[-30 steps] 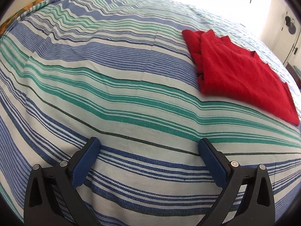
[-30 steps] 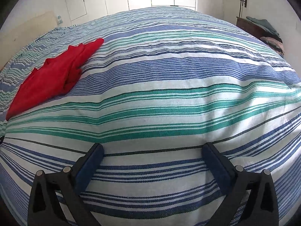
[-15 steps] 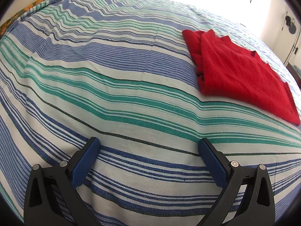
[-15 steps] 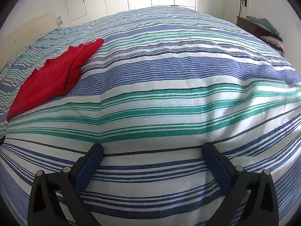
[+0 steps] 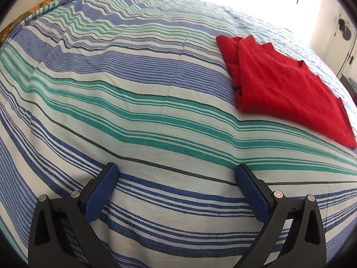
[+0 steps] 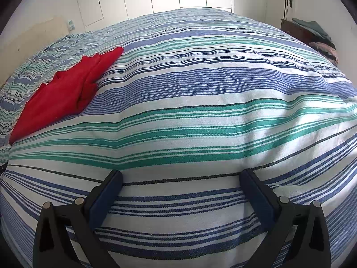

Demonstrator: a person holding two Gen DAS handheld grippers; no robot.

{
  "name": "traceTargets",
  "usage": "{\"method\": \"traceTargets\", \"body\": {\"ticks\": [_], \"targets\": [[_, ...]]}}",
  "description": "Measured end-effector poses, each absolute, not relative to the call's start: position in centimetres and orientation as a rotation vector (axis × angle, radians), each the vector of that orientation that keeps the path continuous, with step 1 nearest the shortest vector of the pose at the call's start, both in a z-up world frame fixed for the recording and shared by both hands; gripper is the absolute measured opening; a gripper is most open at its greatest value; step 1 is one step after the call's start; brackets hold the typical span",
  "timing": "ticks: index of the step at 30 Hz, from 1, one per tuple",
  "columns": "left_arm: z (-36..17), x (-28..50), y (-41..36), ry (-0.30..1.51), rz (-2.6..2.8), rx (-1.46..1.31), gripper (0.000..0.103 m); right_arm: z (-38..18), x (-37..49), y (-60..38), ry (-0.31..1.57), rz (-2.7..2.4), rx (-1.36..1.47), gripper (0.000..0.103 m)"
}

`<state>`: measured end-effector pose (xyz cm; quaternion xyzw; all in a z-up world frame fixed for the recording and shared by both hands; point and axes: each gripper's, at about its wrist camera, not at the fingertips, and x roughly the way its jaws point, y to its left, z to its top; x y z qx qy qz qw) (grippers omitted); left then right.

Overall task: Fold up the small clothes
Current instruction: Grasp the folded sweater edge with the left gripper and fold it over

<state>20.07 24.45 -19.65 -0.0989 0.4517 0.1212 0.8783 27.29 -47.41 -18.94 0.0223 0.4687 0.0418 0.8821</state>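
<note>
A folded red knit garment [image 5: 287, 89] is lying flat on the woven striped bedspread [image 5: 133, 102]. Well short of it, the left gripper [image 5: 176, 174] and right gripper [image 6: 181, 179] are hovering, jaws spread wide, empty.

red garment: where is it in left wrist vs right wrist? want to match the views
Left wrist: red garment at upper right, lying on the striped bedspread, beyond the open left gripper.
Right wrist: red garment at upper left, beyond the open right gripper.
Shared landmark: the broad green stripe band running just below the garment in both.
</note>
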Motion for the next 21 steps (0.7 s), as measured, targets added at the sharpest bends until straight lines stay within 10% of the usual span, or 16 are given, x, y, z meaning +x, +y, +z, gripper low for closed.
{"method": "traceTargets", "body": {"ticks": [6,10,16,18,20,21], "targets": [[-16.1,20.4,25.7,0.962,0.172,-0.375,0.085,-18.9,27.3,-47.4,0.975,0.087,0.048,0.103],[-11.4,23.1,26.2,0.789,-0.024,-0.585,0.1,-18.9,27.1,-47.6,0.964,0.098,0.064,0.103],[-15.3,34.9,24.9,1.023,0.081,-0.466,0.096,-18.9,27.0,-47.9,0.957,0.111,0.085,0.103],[-17.5,36.8,23.9,1.097,0.075,-0.458,0.08,-18.9,26.9,-47.9,0.955,0.113,0.089,0.103],[-18.3,37.6,22.8,1.125,0.069,-0.406,0.013,-18.9,26.9,-48.0,0.953,0.116,0.093,0.103],[-18.0,37.9,22.5,1.138,0.054,-0.421,0.009,-18.9,26.8,-48.0,0.953,0.116,0.093,0.103]]}}
